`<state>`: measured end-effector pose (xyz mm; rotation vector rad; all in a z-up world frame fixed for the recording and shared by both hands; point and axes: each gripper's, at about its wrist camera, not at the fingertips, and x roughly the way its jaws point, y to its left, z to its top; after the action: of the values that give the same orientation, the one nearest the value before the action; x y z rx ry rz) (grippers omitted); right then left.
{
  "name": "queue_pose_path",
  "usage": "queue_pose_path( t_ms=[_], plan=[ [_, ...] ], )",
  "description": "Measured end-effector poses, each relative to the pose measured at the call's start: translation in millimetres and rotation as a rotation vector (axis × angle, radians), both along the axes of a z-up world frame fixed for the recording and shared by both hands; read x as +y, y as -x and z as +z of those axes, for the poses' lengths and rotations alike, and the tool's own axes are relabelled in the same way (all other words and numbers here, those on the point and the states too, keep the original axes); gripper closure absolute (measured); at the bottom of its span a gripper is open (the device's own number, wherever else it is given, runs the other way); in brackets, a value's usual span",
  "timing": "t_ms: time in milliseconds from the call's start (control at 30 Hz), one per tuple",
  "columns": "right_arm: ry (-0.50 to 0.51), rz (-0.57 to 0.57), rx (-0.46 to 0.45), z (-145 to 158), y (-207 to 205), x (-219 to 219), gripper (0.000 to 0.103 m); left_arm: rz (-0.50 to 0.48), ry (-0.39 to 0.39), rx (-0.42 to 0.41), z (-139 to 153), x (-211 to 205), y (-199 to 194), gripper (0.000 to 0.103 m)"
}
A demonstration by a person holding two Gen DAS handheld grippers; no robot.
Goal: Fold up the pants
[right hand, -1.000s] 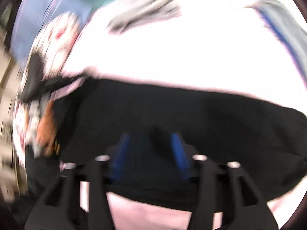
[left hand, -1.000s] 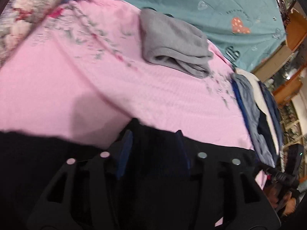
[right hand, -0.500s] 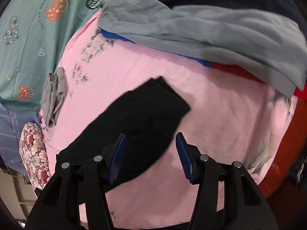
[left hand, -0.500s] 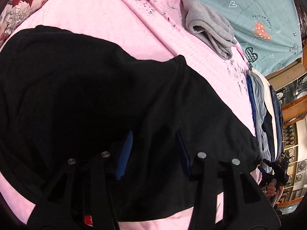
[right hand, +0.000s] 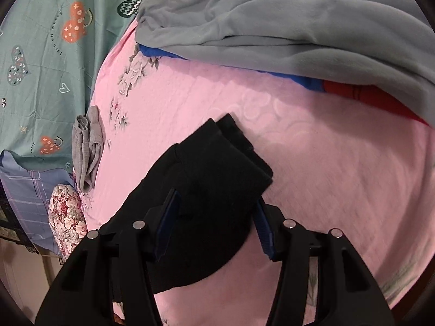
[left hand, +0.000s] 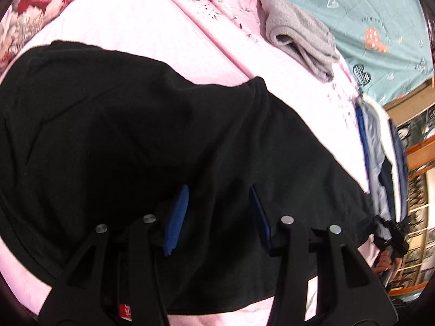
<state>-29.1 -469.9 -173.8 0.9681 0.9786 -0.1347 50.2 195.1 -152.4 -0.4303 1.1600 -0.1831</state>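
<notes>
A: Where are the black pants [left hand: 136, 135] rn?

B: Flat on the bed's pink quilt [left hand: 122, 21]. In the left wrist view we see the wide part spread across most of the frame. In the right wrist view we see the leg end [right hand: 217, 168], doubled over, two cuff edges stacked and pointing toward the clothes pile.

A: Left gripper [left hand: 217, 214]?

B: Jaws apart, blue pads on either side of a stretch of black fabric, angled down onto it. Can't tell if the pads touch the cloth; nothing pinched that we can see.

A: Right gripper [right hand: 214, 228]?

B: Jaws apart too, straddling the leg. Left pad over the fabric, right pad at its edge over the quilt. No clamp visible.

A: Other stuff nearby?

B: Folded grey garment [left hand: 301, 35] on the quilt's far side, near the teal sheet [left hand: 353, 5]. Pile of clothes [right hand: 299, 21] w/ grey fleece on top, blue and red under it, well apart from the cuffs. Floral pillow [right hand: 66, 217] at the bed's edge.
</notes>
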Motion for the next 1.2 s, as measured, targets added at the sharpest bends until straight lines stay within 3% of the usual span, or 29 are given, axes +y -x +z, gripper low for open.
queue_pose_path(
  t_ms=[67, 100, 200, 333, 500, 667, 833, 933, 1000, 1100, 1200],
  plan=[
    [0.049, 0.009, -0.011, 1.4, -0.9, 4.3, 0.054, -0.031, -0.032, 0.014, 6.1, -12.6, 0.3, 0.058],
    [0.102, 0.024, 0.001, 0.0, -2.9, 9.2, 0.081, -0.046, -0.03, 0.014, 9.7, -17.7, 0.1, 0.058],
    [0.18, 0.035, -0.021, 2.7, -1.5, 17.8, 0.084, -0.12, -0.028, -0.029, 31.8, -54.3, -2.4, 0.058],
    [0.242, 0.085, -0.081, 24.6, 1.7, 23.8, 0.084, -0.275, -0.038, -0.049, 47.0, -142.1, -11.2, 0.058],
    [0.272, 0.158, -0.167, 52.7, 6.5, 33.1, 0.084, -0.457, 0.014, -0.01, 36.2, -262.0, -29.9, 0.059],
    [0.251, 0.212, -0.185, 63.1, 8.7, 39.3, 0.084, -0.557, 0.035, -0.009, 22.5, -341.9, -32.9, 0.062],
    [0.247, 0.237, -0.198, 67.9, 13.4, 43.4, 0.084, -0.6, 0.029, 0.029, -1.6, -361.7, -24.2, 0.062],
    [0.247, 0.241, -0.206, 67.1, 12.4, 46.6, 0.084, -0.615, -0.007, -0.003, -3.2, -367.0, -18.8, 0.062],
    [0.247, 0.24, -0.202, 65.5, 9.0, 49.5, 0.084, -0.609, 0.014, 0.002, -2.4, -364.3, -19.3, 0.062],
    [0.259, 0.235, -0.185, 67.0, 0.5, 53.9, 0.084, -0.573, 0.118, -0.017, 12.8, -333.2, -18.2, 0.062],
    [0.283, 0.214, -0.172, 72.5, -2.2, 55.9, 0.084, -0.444, 0.12, -0.096, 36.0, -273.4, -19.1, 0.062]
  ],
)
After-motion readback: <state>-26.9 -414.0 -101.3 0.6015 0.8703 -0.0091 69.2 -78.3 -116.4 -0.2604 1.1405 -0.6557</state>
